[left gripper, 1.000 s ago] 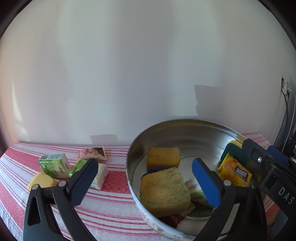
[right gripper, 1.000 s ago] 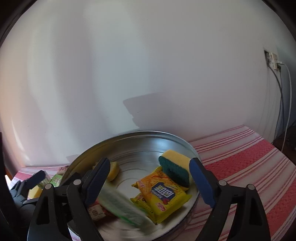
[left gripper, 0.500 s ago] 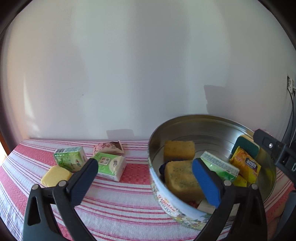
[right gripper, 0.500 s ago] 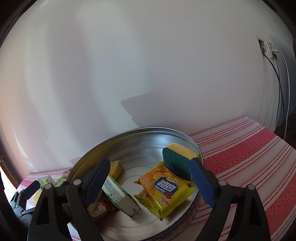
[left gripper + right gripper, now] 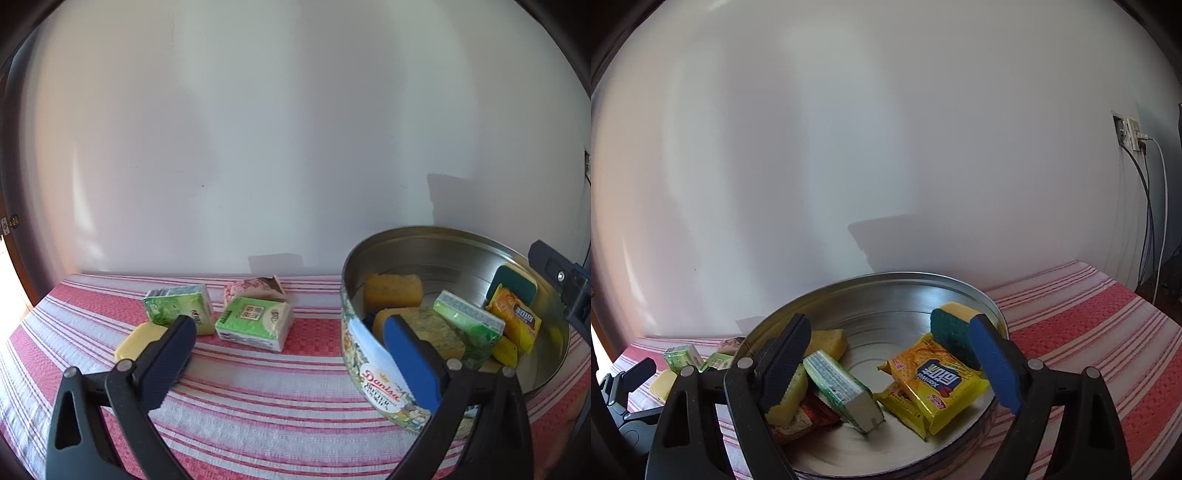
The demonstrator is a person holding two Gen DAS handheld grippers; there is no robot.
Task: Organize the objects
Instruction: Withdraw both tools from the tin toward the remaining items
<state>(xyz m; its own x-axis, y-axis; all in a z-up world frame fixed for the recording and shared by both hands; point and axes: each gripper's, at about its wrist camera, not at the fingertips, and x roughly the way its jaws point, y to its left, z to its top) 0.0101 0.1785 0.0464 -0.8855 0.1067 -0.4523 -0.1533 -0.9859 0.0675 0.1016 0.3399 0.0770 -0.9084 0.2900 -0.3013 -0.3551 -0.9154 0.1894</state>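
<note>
A round metal cookie tin (image 5: 373, 365) (image 5: 886, 291) stands on the striped cloth. Inside lie yellow sponges (image 5: 393, 293), a green tissue pack (image 5: 467, 323) (image 5: 842, 387), yellow snack packets (image 5: 515, 317) (image 5: 934, 380) and a green-backed sponge (image 5: 951, 338). Left of the tin on the cloth lie two green tissue packs (image 5: 255, 321) (image 5: 181, 308), a pink packet (image 5: 255, 290) and a yellow sponge (image 5: 138, 339). My left gripper (image 5: 291, 362) is open and empty, low over the cloth left of the tin. My right gripper (image 5: 890, 365) is open and empty above the tin.
A white wall stands close behind the table. A red-and-white striped cloth (image 5: 258, 398) covers the table. A wall socket with hanging cables (image 5: 1134, 136) is at the far right. The right gripper's body (image 5: 561, 284) shows at the tin's right side.
A green tissue pack dropped from my right gripper into the tin and now lies still. My left gripper drew back and left, from over the tin to over the cloth.
</note>
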